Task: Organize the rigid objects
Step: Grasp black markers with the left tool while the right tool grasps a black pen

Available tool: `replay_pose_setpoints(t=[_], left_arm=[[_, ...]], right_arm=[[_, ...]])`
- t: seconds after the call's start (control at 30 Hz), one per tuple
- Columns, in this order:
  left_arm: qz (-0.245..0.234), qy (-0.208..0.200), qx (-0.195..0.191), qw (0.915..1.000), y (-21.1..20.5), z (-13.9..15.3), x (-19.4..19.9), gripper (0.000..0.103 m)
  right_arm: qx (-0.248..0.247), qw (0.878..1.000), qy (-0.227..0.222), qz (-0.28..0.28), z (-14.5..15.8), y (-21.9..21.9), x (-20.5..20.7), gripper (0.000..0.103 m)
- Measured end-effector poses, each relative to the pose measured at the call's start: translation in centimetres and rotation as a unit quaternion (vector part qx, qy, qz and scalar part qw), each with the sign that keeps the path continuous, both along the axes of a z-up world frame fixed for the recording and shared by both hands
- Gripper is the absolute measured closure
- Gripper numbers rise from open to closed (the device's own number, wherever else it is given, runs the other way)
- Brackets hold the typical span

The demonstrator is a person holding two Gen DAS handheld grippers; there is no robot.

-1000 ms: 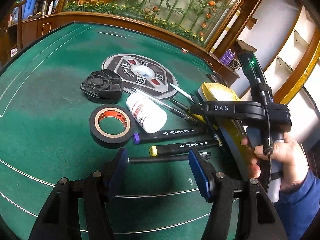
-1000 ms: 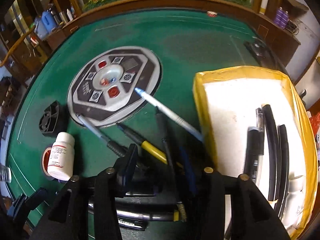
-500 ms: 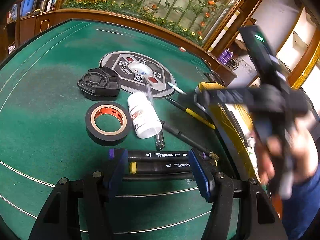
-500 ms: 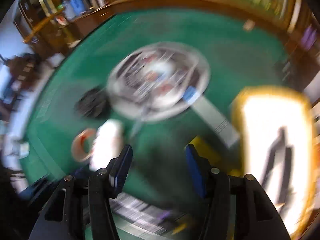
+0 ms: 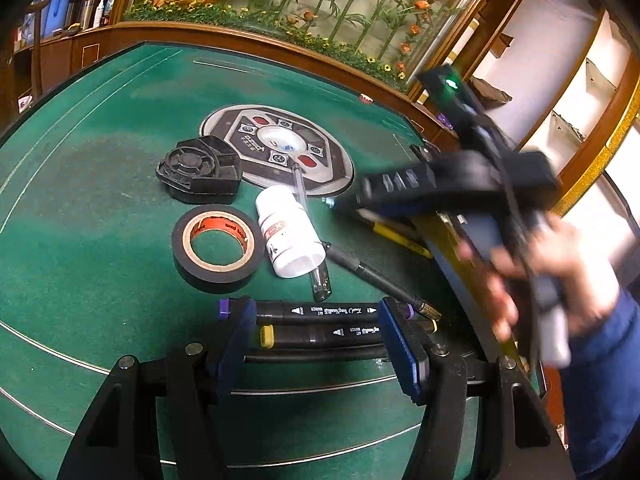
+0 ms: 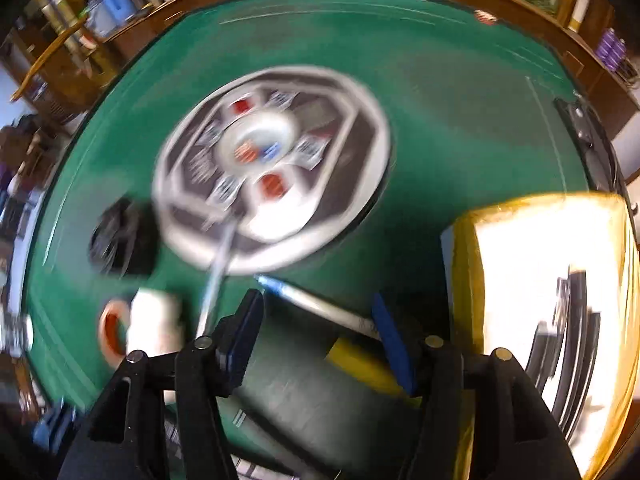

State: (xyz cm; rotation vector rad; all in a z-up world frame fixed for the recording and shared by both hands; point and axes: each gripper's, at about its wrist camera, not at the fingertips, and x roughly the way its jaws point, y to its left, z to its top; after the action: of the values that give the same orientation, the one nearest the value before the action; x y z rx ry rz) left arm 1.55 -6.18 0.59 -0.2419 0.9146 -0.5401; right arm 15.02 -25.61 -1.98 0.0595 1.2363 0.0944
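Moved: your right gripper (image 6: 316,332), off the pen cluster toward the blue-tipped pen (image 6: 320,304); jaws just opened, nothing clamped. Left gripper (image 5: 316,332): half-open, straddling two markers (image 5: 320,322), pressure unclear. Advice: centre the pen between the right fingers before closing.

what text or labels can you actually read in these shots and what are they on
"ART MARKER", upside down: on the yellow-capped marker; the same words seem to end the print on the purple-capped marker, whose other words are too small to read.
Red print inside the black tape roll: too small.
White bottle label: blurred.
Round control panel: letters unreadable.
White letters on the right gripper: motion-blurred.
Right wrist view: all blurred.
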Motion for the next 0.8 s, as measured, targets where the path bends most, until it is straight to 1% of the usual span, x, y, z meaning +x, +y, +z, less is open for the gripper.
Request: replay_pose_setpoints(t=[0.03,0.1,0.17,0.2,0.23,0.3,0.33,0.37,0.4,0.43,0.47,0.53,0.63,0.7,0.77,0.8], left_arm=[[0.001,-0.001,-0.001,1.0,0.1,0.1,0.0,0.037],[0.005,-0.007,-0.003,1.0,0.4,0.3,-0.3,0.037],[0.008,-0.014,-0.012,0.9998,1.0,0.5,-0.7,0.037],[0.002,-0.01,-0.012,0.9999,1.1,0.5,-0.8,0.037],[0.002,-0.009,-0.01,0.9999,1.4,0.7,-1.1,0.037],[0.004,-0.015,-0.005,0.9999,2.2,1.2,-1.8,0.037],[0.001,-0.016,-0.004,0.9999,2.6,1.4,-2.1,0.037],[-0.001,-0.019,-0.004,0.9998,3.0,1.6,-2.3,0.037],[0.002,-0.025,-0.001,0.9997,3.4,1.9,-2.6,0.037],[0.007,-0.03,0.003,0.9995,3.6,2.0,-2.8,0.037],[0.013,-0.035,0.009,0.9993,3.6,2.2,-2.8,0.037],[0.021,-0.037,0.016,0.999,3.7,2.3,-2.8,0.037],[0.021,-0.032,0.016,0.9991,3.6,2.0,-2.7,0.037],[0.021,-0.034,0.021,0.999,3.5,2.0,-2.8,0.037],[0.019,-0.034,0.019,0.9991,3.5,2.0,-2.9,0.037],[0.018,-0.034,0.018,0.9991,3.6,1.9,-2.9,0.037]], right_arm=[[0.005,1.0,0.0,0.007,0.1,0.5,-1.1,0.046],[0.044,0.999,0.008,0.028,0.2,1.5,-3.6,0.046],[0.065,0.997,0.011,0.04,0.4,2.0,-6.0,0.046],[0.084,0.996,0.01,0.041,0.6,2.0,-7.3,0.046],[0.119,0.992,0.021,0.038,0.7,1.6,-8.4,0.046],[0.147,0.987,0.034,0.049,0.6,1.7,-10.1,0.046],[0.152,0.986,0.032,0.054,0.8,1.7,-11.0,0.046],[0.152,0.987,0.025,0.055,1.1,1.6,-12.0,0.046],[0.15,0.987,0.009,0.052,1.8,1.1,-12.6,0.046],[0.137,0.99,-0.011,0.044,2.5,0.6,-13.0,0.046],[0.121,0.992,-0.028,0.026,3.0,0.5,-13.4,0.046],[0.122,0.991,-0.045,-0.02,3.4,-0.2,-13.3,0.045],[0.128,0.988,-0.037,-0.077,2.2,-1.4,-11.9,0.045],[0.111,0.987,-0.024,-0.115,1.0,-1.7,-11.1,0.045],[0.11,0.985,-0.018,-0.135,0.3,-1.7,-10.7,0.045],[0.095,0.984,-0.021,-0.148,0.1,-1.5,-10.3,0.045]])
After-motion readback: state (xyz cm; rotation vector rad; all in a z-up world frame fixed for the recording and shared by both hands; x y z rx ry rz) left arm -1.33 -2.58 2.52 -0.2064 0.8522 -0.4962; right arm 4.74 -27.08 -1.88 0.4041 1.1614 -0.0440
